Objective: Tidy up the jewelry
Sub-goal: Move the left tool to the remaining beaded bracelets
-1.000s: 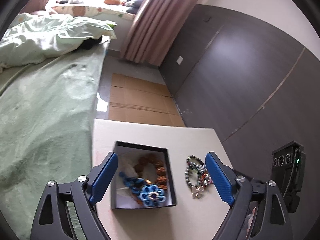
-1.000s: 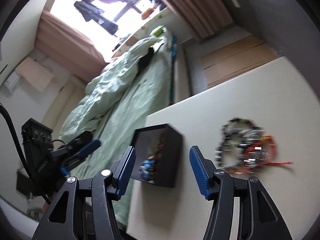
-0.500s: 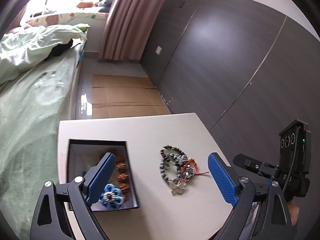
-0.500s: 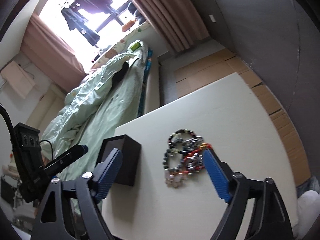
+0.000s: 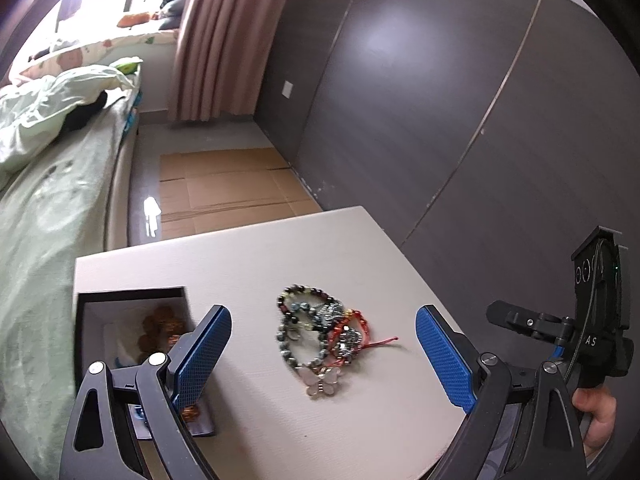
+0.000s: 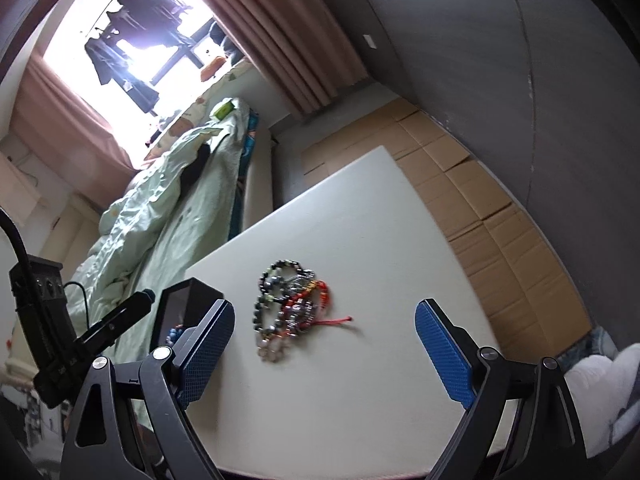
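Two grippers are in play over the white table (image 5: 248,248), and both stand spread with nothing between their pads. The right gripper (image 6: 324,354) is opening its jaws at this moment; the left gripper (image 5: 323,354) is released and wide. The step in hand appears to be the approach to the bracelet pile (image 5: 320,334), a tangle of dark beaded loops, a red cord piece and a pale butterfly charm (image 5: 322,382) lying on the bare tabletop. To do this step well, select one bracelet at the edge of the tangle rather than the centre, because the loops overlap and a central pinch would likely lift several at once. Bring one pad down on each side of a single strand, close only when the strand sits between the pads, and lift slowly so that the red cord tail (image 6: 340,321) can slip free. The black box (image 5: 132,344) is the likely destination; it stands open at the left edge of the table and already holds brown beads (image 5: 160,326) and something blue. In the left wrist view the pile lies ahead of the gripper, between the lines of its two fingers and apart from them. In the right wrist view the pile (image 6: 290,312) lies ahead and toward the left finger, just beside the box (image 6: 188,308), not touching either pad.
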Tool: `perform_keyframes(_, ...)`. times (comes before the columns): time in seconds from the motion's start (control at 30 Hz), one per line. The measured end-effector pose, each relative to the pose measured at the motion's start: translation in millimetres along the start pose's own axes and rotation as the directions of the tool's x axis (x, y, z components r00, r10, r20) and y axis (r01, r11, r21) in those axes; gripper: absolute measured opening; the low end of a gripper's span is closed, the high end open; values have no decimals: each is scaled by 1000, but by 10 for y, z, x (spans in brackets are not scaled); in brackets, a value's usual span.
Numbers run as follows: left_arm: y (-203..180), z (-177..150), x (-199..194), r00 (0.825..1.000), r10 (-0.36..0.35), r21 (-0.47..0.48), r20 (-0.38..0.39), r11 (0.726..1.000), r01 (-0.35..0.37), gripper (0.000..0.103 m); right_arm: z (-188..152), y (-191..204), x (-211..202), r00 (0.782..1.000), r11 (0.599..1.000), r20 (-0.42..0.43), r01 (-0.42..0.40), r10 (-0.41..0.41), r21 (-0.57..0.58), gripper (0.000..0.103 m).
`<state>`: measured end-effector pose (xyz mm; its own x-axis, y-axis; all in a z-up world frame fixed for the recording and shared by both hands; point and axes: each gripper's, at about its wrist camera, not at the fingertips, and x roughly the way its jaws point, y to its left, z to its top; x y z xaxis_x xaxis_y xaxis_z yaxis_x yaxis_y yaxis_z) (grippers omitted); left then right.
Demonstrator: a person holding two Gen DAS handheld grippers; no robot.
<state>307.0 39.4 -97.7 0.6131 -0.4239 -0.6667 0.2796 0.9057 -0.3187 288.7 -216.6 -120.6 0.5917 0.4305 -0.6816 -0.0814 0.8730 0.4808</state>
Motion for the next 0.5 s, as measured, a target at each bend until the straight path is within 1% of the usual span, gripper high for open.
perform_keyframes(0.13,-84,-1,142,1000,-16,4,-26,1000,16,93,-11,-119,-48,1000,1000,-3,10,-10,27,92)
perform_keyframes(0.2,-121,-12,211,999,-22,7,-44,1000,22,88,-9,-192,-63,1000,999,-4,14,-14,45,92)
perform_keyframes(0.27,-152,-20,301,997,-26,7,-72,1000,27,77,1,-249,-75,1000,997,-2,21,-21,68,92)
perform_keyframes(0.3,-166,-27,345,996,-23,9,-84,1000,24,74,1,-273,-83,1000,997,1,24,-24,79,92)
perform_keyframes(0.37,-186,-41,461,993,-11,13,-114,1000,12,60,11,-331,-86,1000,995,3,14,-15,96,92)
perform_keyframes(0.4,-191,-52,530,991,-6,13,-133,1000,8,57,12,-357,-84,1000,994,2,10,-11,104,92)
perform_keyframes(0.47,-200,-69,622,987,-6,11,-159,1000,8,46,13,-383,-75,1000,994,-1,10,-10,112,92)
perform_keyframes(0.5,-203,-75,652,986,-6,12,-168,1000,8,44,15,-393,-71,1000,994,-1,10,-10,113,92)
